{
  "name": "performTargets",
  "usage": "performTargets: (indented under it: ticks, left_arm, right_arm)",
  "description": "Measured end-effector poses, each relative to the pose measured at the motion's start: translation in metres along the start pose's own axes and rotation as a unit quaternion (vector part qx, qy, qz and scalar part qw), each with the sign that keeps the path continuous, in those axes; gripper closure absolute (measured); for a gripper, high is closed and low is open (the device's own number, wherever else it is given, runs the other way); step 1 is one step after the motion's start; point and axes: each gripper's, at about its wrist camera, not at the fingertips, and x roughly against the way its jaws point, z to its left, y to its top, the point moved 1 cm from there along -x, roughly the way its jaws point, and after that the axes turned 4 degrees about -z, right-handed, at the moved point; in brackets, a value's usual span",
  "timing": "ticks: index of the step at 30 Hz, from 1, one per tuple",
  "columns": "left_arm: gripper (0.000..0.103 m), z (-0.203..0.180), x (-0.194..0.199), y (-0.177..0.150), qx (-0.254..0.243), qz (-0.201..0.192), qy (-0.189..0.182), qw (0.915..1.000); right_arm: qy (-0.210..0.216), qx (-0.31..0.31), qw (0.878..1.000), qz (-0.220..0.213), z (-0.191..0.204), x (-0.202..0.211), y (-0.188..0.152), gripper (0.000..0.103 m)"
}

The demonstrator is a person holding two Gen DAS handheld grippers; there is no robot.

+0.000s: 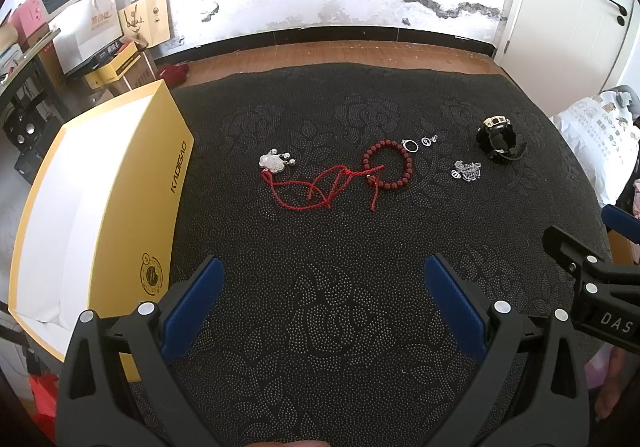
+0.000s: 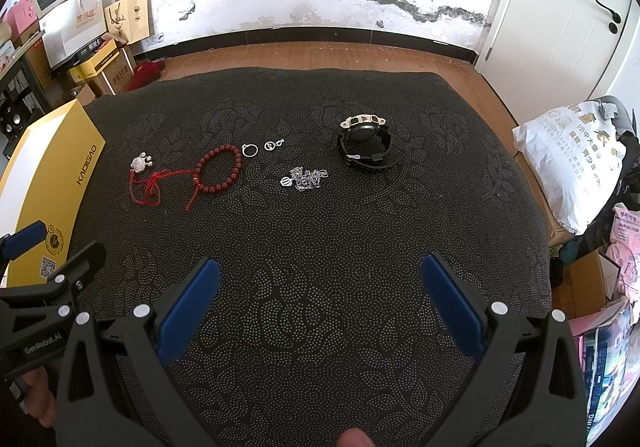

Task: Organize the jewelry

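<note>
Jewelry lies in a row on a dark patterned cloth [image 1: 320, 307]. From left: a silver lock pendant [image 1: 273, 162] on a red cord [image 1: 316, 187], a red bead bracelet [image 1: 387, 163], a silver ring [image 1: 409, 145], a small round charm [image 1: 427, 141], a silver chain heap [image 1: 466, 171] and a black watch [image 1: 498, 139]. The same items show in the right wrist view: pendant [image 2: 140, 163], bracelet [image 2: 219, 169], ring [image 2: 249, 150], chain [image 2: 306, 179], watch [image 2: 366, 145]. My left gripper [image 1: 320, 283] and right gripper [image 2: 320, 281] are open and empty, well short of the jewelry.
An open yellow box [image 1: 172, 175] with a white inside stands at the cloth's left edge, also in the right wrist view [image 2: 68, 183]. Bags and cartons [image 1: 100, 35] are stacked at the back left. A white sack [image 2: 568, 167] and a door are on the right.
</note>
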Motion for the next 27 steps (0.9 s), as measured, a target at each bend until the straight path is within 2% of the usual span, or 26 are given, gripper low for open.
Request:
performTargets:
  ticks: [16,23,27]
  left_arm:
    - [0.005,0.026,-0.013,0.008,0.017,0.005,-0.006,0.9998]
    - [0.005,0.046,-0.045,0.037,0.056,0.010,-0.005,0.9984]
    - [0.005,0.044,-0.068,0.052,0.053,0.011,0.009,0.9985]
  right_arm:
    - [-0.001,-0.014,1.000,-0.005,-0.010,-0.001,0.006,0.005]
    - [0.002,-0.021,1.000,-0.002,-0.018,-0.004,0.010,0.005]
    - [0.006,-0.020,1.000,0.004,-0.019,-0.008,0.010,0.005]
